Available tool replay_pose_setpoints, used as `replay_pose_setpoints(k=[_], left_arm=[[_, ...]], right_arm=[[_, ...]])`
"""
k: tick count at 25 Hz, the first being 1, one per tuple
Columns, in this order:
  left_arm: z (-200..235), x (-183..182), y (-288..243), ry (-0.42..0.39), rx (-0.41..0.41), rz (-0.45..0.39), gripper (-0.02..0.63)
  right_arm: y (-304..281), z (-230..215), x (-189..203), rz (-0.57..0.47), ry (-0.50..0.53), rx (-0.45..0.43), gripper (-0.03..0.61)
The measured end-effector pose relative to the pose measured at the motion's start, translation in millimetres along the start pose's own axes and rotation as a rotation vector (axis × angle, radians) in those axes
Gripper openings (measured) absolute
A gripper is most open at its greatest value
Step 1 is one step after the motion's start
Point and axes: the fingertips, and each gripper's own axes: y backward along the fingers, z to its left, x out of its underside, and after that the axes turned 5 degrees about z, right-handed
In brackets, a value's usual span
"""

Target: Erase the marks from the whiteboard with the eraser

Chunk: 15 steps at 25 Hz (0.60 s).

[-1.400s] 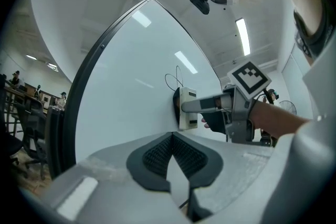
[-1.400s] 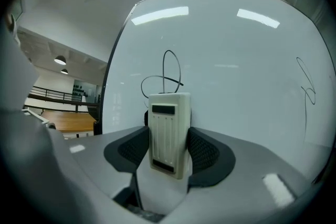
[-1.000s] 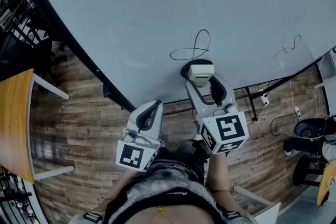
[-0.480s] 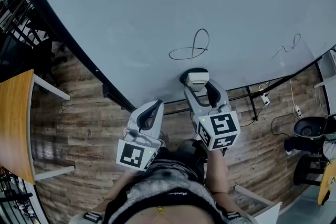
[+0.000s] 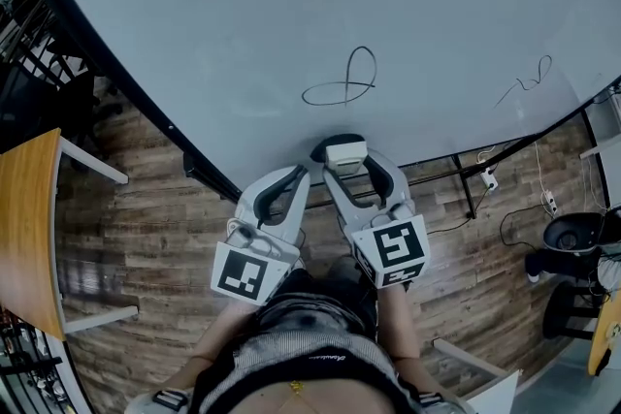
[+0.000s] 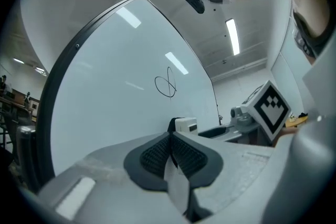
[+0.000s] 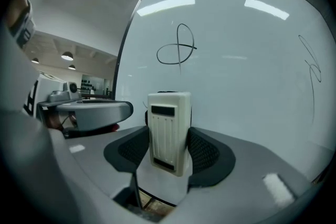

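A large whiteboard (image 5: 291,5) fills the top of the head view. It carries a black looped mark (image 5: 342,84) near the middle and a thin squiggle (image 5: 524,82) at the right. My right gripper (image 5: 344,155) is shut on a white eraser (image 5: 344,152), held below the looped mark (image 7: 177,51) and apart from it. The eraser (image 7: 168,131) stands upright between the dark pads, and the squiggle (image 7: 310,66) shows at the right. My left gripper (image 5: 289,181) is shut with nothing in it, close beside the right one. The eraser (image 6: 185,125) shows past the left gripper (image 6: 171,140).
The whiteboard's dark frame (image 5: 107,73) runs down the left side. A wooden table (image 5: 24,228) stands at the left on wood flooring (image 5: 146,286). Cables and a power strip (image 5: 490,177) lie under the board at the right, near a black chair base (image 5: 572,238).
The right gripper has drawn the eraser down and away from the looped mark, which now shows whole. The left gripper has shifted up toward the right one.
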Motion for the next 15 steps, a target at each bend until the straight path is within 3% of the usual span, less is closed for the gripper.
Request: replay_pose_setpoints(k=[6, 13, 15], left_arm=[[-15.3, -2.3, -6.5, -0.001, 0.044, 0.008, 0.05], [-30.8, -3.9, -20.3, -0.025, 0.096, 0.039, 0.192], [-32.4, -4.3, -23.2, -0.04, 0.107, 0.044, 0.207]], right_arm=[[5.7, 6.2, -2.2, -0.014, 0.019, -0.014, 0.238], [10.9, 7.4, 0.8, -0.007, 0.117, -0.081, 0.239], [12.7, 5.6, 2.2, -0.001, 0.158, -0.097, 0.239]])
